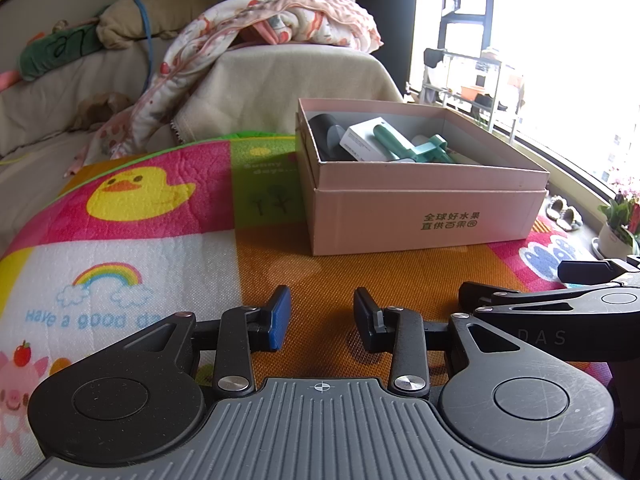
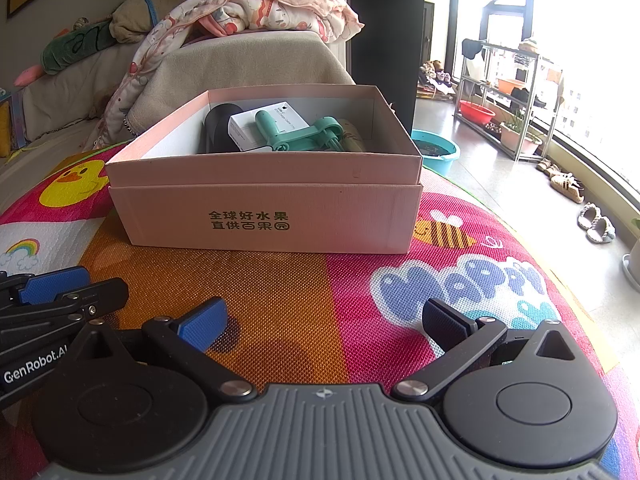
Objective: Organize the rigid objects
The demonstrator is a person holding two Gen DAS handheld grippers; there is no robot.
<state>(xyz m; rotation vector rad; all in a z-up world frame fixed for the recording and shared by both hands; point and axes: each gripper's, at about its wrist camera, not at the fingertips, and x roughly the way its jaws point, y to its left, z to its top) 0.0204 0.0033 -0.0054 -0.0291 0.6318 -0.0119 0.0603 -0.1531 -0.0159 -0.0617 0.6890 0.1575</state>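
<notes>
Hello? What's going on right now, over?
Left gripper, right gripper open, empty. Items sit in pink box on mat. Nothing blocking.

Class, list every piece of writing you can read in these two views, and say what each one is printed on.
"全球好水果 直供百果园": pink cardboard box.
"Have a good da…", cut off: play mat.
"HAPPY": same mat.
"GenRobot.AI": left gripper.
"DAS", faint: right gripper.
Small white box: print too small.

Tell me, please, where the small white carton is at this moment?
The small white carton lies inside the pink box, toward its back, between the black cylinder and the teal plastic tool.
</notes>
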